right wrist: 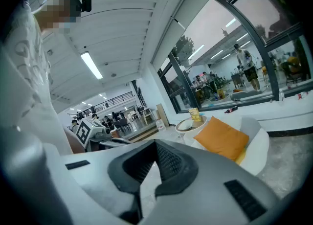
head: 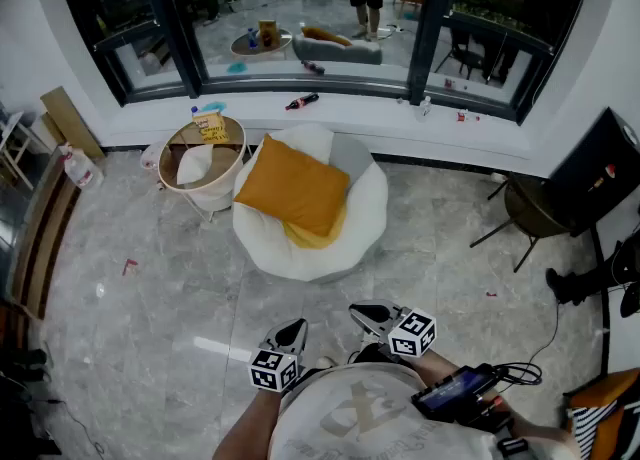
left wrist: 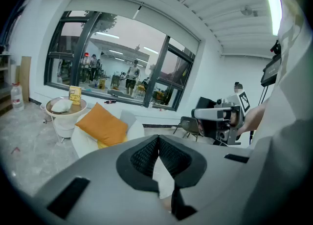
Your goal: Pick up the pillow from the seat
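An orange pillow [head: 293,186] leans tilted on a round white seat [head: 365,210], with a yellow cushion [head: 320,234] under it. Both grippers are held close to my body, well short of the seat and apart from the pillow. My left gripper [head: 294,330] is shut with nothing in it, and so is my right gripper [head: 366,314]. In the left gripper view its jaws [left wrist: 158,139] meet, and the pillow [left wrist: 100,123] lies beyond to the left. In the right gripper view the shut jaws [right wrist: 155,144] point past the pillow [right wrist: 221,138], which lies to the right.
A small round side table [head: 235,138] with a white bundle and a yellow box stands left of the seat. A dark chair [head: 530,213] and a black panel [head: 598,173] are at the right. A bottle [head: 302,101] lies on the window sill, and a plastic jug [head: 80,168] stands at far left.
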The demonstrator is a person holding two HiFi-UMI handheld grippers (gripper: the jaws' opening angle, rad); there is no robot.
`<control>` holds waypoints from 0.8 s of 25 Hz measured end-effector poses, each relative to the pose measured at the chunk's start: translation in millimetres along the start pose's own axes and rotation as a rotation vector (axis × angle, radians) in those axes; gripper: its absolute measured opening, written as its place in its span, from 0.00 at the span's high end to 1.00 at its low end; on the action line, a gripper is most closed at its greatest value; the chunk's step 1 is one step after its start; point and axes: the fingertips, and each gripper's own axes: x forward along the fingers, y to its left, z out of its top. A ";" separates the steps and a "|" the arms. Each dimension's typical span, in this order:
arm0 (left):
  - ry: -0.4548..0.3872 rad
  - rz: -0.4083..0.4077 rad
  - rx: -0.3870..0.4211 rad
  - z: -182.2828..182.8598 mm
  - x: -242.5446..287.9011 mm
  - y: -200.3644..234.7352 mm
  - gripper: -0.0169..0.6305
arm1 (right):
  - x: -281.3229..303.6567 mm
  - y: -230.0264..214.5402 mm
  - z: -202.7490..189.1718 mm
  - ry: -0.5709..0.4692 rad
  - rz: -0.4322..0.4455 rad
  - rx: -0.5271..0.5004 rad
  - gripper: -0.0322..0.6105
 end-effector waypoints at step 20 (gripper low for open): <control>-0.041 -0.039 0.012 -6.6 -31.5 0.6 0.96 | -5.2 29.3 -13.8 0.011 -0.071 0.018 0.93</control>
